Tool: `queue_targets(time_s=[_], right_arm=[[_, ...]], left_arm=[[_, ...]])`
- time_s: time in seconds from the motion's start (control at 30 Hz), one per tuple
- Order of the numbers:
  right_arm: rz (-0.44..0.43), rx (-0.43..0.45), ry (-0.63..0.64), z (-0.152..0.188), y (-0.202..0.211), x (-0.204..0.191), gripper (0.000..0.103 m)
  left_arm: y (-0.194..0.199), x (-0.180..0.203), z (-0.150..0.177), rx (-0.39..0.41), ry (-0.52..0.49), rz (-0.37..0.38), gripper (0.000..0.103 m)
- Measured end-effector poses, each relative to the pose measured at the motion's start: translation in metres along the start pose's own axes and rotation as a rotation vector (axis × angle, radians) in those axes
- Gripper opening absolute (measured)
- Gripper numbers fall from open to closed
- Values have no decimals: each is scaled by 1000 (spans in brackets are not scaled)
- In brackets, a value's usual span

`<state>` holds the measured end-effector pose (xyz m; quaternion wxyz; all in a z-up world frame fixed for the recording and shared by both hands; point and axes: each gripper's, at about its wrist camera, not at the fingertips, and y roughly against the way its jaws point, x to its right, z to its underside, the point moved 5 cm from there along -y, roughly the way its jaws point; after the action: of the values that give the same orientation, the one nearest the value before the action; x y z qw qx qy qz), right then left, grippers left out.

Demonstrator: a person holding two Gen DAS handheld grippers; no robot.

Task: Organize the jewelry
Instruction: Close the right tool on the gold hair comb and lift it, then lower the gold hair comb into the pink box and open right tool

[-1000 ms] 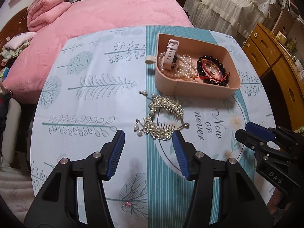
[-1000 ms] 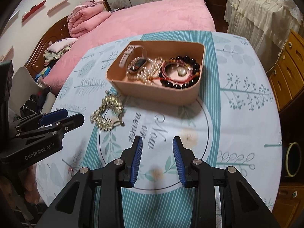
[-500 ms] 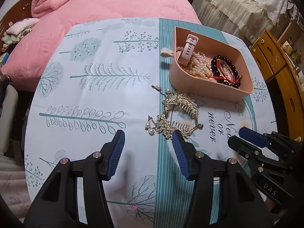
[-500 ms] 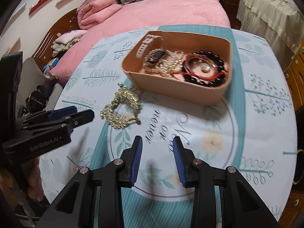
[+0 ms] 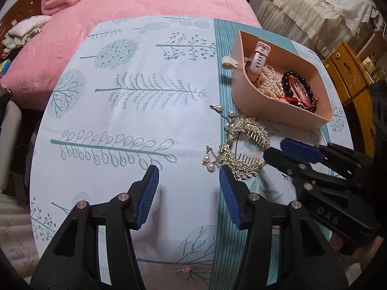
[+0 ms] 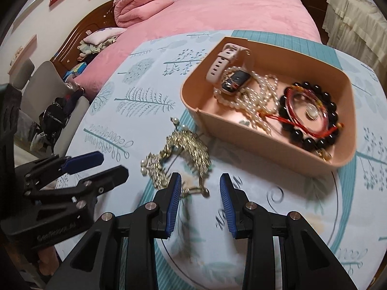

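Bedside table with tree-print cloth: gold hair comb lies loose beside the pink tray, evidently awaiting storage. Right gripper hovers just short, jaws parted, empty; left gripper wide, idle.
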<state>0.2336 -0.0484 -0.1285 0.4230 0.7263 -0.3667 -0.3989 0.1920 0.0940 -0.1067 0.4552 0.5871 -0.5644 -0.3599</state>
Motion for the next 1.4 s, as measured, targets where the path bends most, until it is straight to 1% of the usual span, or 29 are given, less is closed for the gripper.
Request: queue_targets(time_s=[0.27,0.4,0.47,0.5,0.53,0.57,0.63,0.73,0.97,1.17,1.23,1.4], right_arm=[[29,-8,50,-15,-25,-9,34],[54,6,97,-18,-28,-14,34],[63,20,112,-17,-28,-16,34],[72,28,122,-16,-27,-16,32],[97,38,140,-15,-28,-17,29],[128,50,161,-13,-27,-18,28],[152,68,180,-11,-26,-19,28],[161,91,194,-7,-20,-21,27],[128,142,153,7,13,-19,27],[119,190,98,17,57,-10,27],[112,215,54,17,76,-1,27],[98,242,-55,6,105,24,27]], left_arm=[[-6,-6,1,-9,20,17,49],[-6,-7,0,-8,19,23,49],[-7,-7,-1,-6,18,24,49],[-7,-7,-1,-5,18,23,49],[-7,-8,-1,-4,20,22,49],[-8,-8,-1,-5,24,22,49],[-8,-9,-1,-8,30,26,49],[-6,-9,-1,0,27,25,49],[0,-8,1,19,18,15,49],[13,4,1,47,-3,34,49],[20,13,-1,64,-22,44,49],[37,38,-14,110,-68,76,49]])
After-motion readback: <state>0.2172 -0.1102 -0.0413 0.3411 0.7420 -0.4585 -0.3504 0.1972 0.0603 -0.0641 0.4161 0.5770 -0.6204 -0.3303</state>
